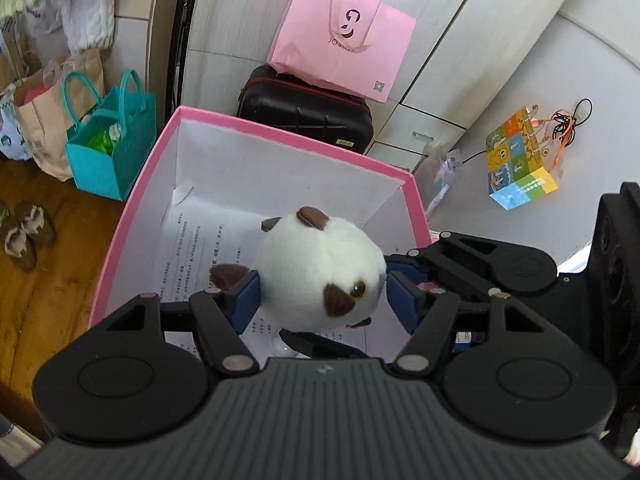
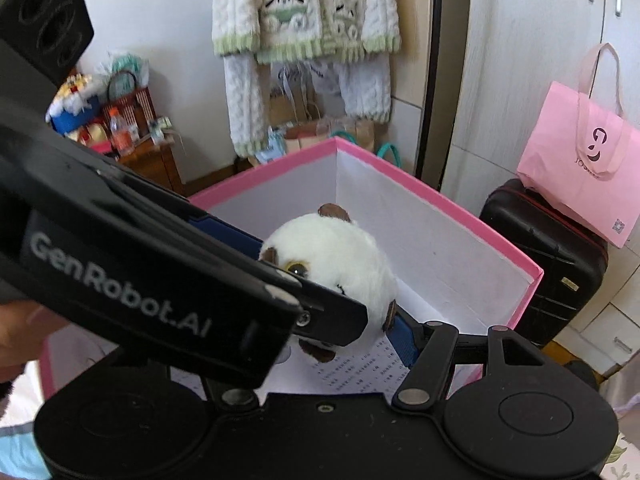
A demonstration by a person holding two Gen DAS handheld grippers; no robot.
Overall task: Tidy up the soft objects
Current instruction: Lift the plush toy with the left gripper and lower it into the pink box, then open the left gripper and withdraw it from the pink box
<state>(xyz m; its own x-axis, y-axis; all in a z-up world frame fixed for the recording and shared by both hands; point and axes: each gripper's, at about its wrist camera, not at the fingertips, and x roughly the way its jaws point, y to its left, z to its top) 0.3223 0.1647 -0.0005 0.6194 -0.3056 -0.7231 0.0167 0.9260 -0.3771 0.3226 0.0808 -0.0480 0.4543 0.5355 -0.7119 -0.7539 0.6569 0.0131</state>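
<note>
"GenRobot.AI" runs along the left tongs (image 2: 328,276) (white letters); the pink bag's (image 2: 576,176) logo is too blurred.

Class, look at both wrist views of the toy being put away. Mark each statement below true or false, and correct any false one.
1. The round white plush toy with brown patches is above the pink-rimmed cardboard box. True.
2. Only the left hand-held gripper grips the toy. False: the right hand-held gripper presses on it too.
3. Printed paper sheets line the box's bottom. True.
4. The pink paper bag lies on the floor. False: it rests on a black suitcase.
</note>
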